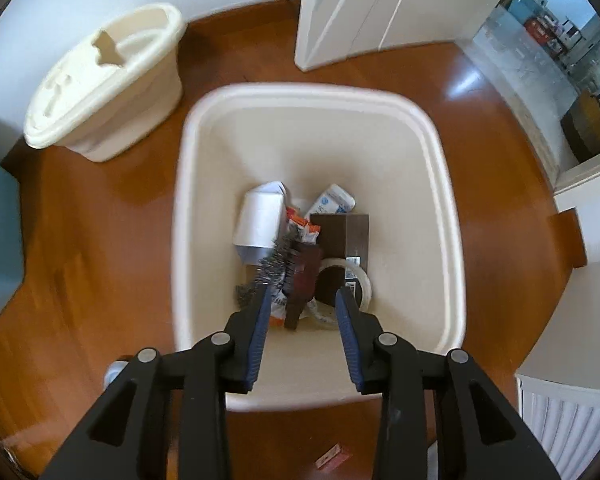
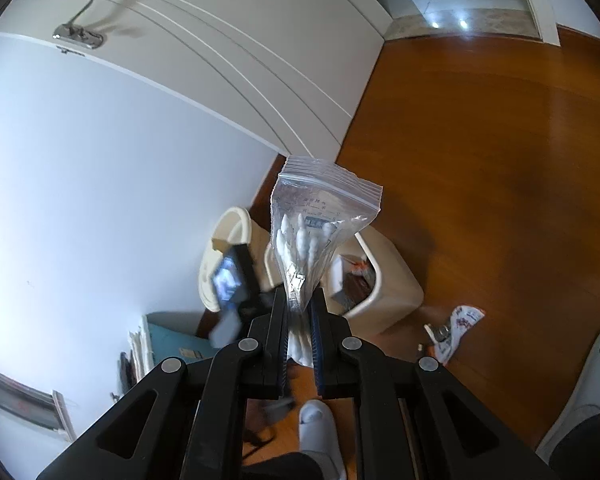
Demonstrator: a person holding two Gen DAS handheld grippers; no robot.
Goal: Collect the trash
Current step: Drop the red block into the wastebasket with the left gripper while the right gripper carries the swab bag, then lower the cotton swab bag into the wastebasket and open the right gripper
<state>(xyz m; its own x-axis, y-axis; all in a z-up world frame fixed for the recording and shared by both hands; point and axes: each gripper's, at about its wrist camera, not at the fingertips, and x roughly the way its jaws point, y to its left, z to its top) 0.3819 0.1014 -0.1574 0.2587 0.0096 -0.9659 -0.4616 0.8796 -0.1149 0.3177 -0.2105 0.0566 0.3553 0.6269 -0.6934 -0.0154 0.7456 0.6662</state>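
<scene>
Cotton swabs in a clear zip bag point(image 2: 320, 216) are pinched by the right gripper point(image 2: 299, 320) jaws. Left gripper point(image 1: 302, 300) jaws are spread above the bin point(image 1: 204, 152), where boxes, wrappers and a tape roll point(image 1: 354, 278) are held.

Clear zip bag point(image 2: 320, 216) of cotton swabs upright, pinched low; open cream bin point(image 1: 204, 128) holds wire brush point(image 1: 278, 264), cartons.

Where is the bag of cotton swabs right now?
In the right wrist view, the bag of cotton swabs is clamped in the right claw, above the open bin.
</scene>
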